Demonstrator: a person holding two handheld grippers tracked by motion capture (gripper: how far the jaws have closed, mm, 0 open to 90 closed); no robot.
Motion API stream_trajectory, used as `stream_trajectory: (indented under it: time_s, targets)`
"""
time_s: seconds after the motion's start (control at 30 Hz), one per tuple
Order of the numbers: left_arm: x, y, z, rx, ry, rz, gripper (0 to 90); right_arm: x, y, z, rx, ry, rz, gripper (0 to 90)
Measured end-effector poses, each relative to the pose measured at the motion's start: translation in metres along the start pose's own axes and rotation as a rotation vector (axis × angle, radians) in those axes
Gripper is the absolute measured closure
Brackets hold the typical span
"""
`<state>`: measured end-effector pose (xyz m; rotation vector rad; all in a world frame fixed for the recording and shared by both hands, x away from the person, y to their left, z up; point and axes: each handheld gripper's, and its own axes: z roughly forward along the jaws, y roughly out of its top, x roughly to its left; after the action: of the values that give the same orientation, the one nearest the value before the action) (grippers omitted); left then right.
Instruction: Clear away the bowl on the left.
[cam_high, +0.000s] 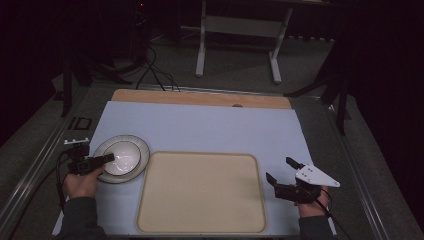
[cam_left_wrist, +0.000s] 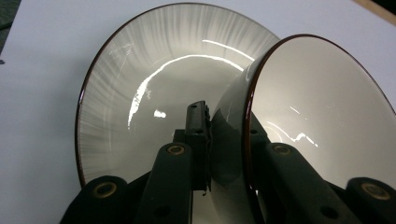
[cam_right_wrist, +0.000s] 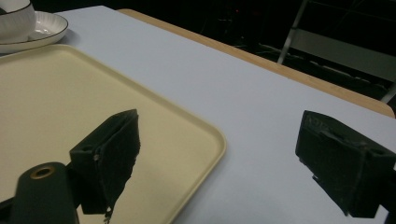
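A white bowl (cam_high: 122, 156) with a dark rim stands in a grey-streaked plate (cam_high: 142, 150) at the left of the pale blue mat. My left gripper (cam_high: 107, 158) comes in from the left and is shut on the bowl's near wall. In the left gripper view one jaw lies outside the bowl (cam_left_wrist: 327, 107) and one inside, above the plate (cam_left_wrist: 140, 93). My right gripper (cam_high: 280, 169) hovers open and empty at the right, just beyond the corner of the beige tray (cam_high: 200, 192). In the right gripper view its wide-apart jaws frame the tray's corner (cam_right_wrist: 196, 135).
The pale blue mat (cam_high: 210, 125) covers a wooden tabletop whose far edge (cam_high: 200, 97) shows. A white metal stand (cam_high: 240, 25) and cables are on the floor beyond. In the right gripper view, bowl (cam_right_wrist: 14, 18) and plate (cam_right_wrist: 46, 25) sit far off past the tray.
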<state>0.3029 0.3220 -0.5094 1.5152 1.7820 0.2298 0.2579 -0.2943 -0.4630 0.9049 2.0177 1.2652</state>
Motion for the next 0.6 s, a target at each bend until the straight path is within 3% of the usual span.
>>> stream_trajectory:
  time_s: [0.6]
  targets:
    - [-0.004, 0.002, -0.016, -0.084, -0.079, -0.019, 79.2, -0.001, 0.000, -0.002, -0.007, -0.001, 0.005, 13.4]
